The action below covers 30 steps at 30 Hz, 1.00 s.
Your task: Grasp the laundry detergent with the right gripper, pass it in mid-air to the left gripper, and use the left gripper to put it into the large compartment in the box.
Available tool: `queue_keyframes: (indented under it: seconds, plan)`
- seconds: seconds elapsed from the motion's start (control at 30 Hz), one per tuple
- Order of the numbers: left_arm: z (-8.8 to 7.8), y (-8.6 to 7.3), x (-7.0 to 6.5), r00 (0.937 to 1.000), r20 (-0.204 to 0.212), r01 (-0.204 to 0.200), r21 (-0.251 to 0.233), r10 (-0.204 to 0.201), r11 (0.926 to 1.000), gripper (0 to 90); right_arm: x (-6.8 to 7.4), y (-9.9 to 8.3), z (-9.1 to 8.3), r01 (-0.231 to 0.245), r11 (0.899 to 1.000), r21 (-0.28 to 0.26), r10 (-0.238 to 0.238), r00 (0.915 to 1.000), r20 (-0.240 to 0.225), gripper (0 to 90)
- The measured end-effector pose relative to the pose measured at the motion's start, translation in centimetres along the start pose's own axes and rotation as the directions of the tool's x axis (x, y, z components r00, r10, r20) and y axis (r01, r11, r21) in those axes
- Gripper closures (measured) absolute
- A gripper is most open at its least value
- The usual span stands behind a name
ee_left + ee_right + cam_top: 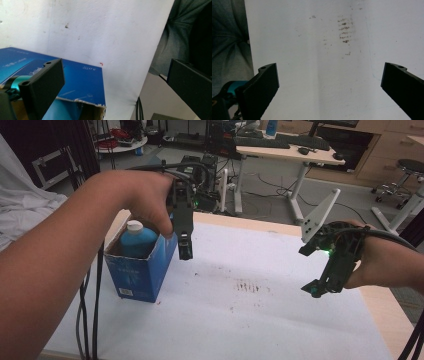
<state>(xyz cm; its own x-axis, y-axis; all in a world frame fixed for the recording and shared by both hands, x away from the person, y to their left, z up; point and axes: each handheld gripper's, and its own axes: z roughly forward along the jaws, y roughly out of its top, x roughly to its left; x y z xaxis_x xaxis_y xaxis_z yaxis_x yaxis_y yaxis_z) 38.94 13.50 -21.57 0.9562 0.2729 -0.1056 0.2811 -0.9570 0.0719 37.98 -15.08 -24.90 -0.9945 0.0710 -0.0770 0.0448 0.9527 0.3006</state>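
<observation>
Blue box (pixel 142 270) stands open-topped at the left of the white table (pixel 250 320), a blue bottle (pixel 136 237) upright inside. Just beside its right wall hangs the left gripper (pixel 185 251), jaws spread wide, nothing between them. Well apart, the right gripper (pixel 316 287) hovers at the right, jaws wide and empty, above brown stains (pixel 250 286).

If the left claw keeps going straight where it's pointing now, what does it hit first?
Probably the blue box's torn top edge or the white table cover just beside it; the open left claw straddles that corner, depth unclear.

White-covered table (pixel 280 320) — blue box (pixel 142 270), brown smudges (pixel 248 286)
</observation>
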Motion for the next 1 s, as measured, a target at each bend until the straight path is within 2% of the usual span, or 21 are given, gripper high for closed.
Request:
queue_keyframes:
  seconds: [0.27,0.6,0.87,1.0]
  plan:
    - [0.8,0.9,-0.4,0.9995,0.01,-0.032,0.023,0.031,0.9992,1.6,0.2,0.2,-0.6,0.017,0.999,0.03,-0.017,0.9998,0.009,0.7]
    - [1.9,2.1,-0.1,0.9988,0.032,-0.04,0.056,0.038,0.9977,1.6,-0.6,-0.2,-0.3,0.019,0.999,0.046,-0.019,0.9998,0.003,0.7]
    - [2.3,2.5,0.3,0.9983,0.046,-0.04,0.06,0.037,0.9974,1.6,-0.9,-0.4,-0.2,0.02,0.998,0.061,-0.02,0.9998,-0.001,0.7]
    - [2.4,2.5,0.4,0.998,0.051,-0.04,0.06,0.037,0.9974,1.6,-1.0,-0.5,-0.1,0.019,0.999,0.051,-0.019,0.9998,0.001,0.7]
